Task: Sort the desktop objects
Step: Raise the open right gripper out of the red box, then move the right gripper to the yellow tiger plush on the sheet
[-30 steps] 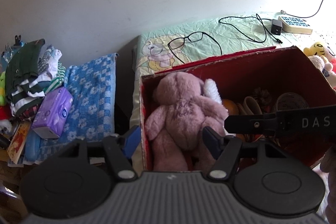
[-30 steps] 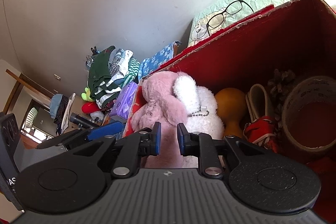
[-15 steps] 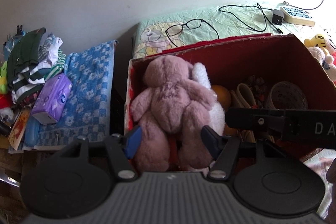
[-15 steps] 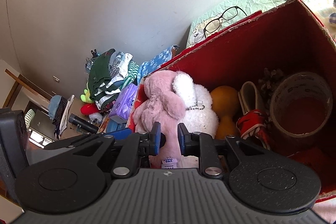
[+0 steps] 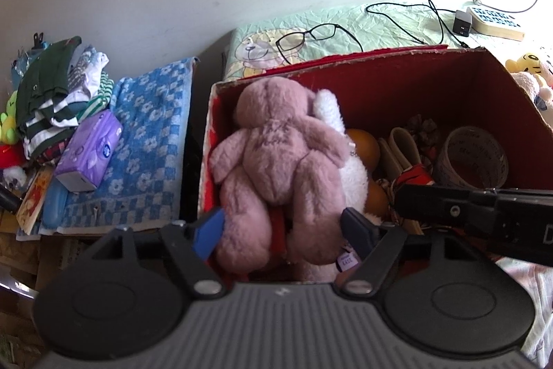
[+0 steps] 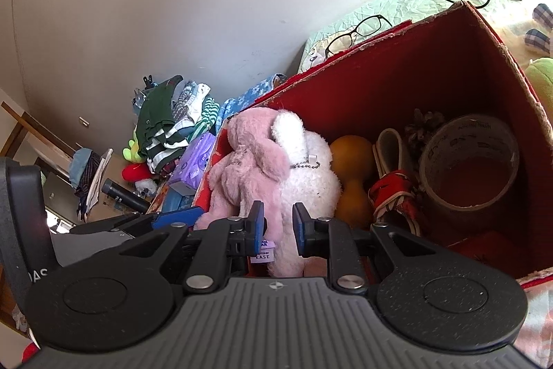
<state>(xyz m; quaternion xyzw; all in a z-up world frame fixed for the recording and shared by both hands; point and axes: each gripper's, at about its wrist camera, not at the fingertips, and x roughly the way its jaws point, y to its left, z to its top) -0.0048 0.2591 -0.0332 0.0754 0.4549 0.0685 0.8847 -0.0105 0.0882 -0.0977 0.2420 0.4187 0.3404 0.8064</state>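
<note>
Left tool (image 5: 281,232) astride pink bear (image 5: 276,161)

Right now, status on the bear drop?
Left gripper just opening, pink bear released in red box. Right gripper nearly closed, empty. Nothing in the way.

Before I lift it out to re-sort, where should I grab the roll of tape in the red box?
Take the roll of tape by its upper wall, coming from above: it leans with its open core facing up, so one finger fits inside, one outside. The box wall crowds its far side.
</note>
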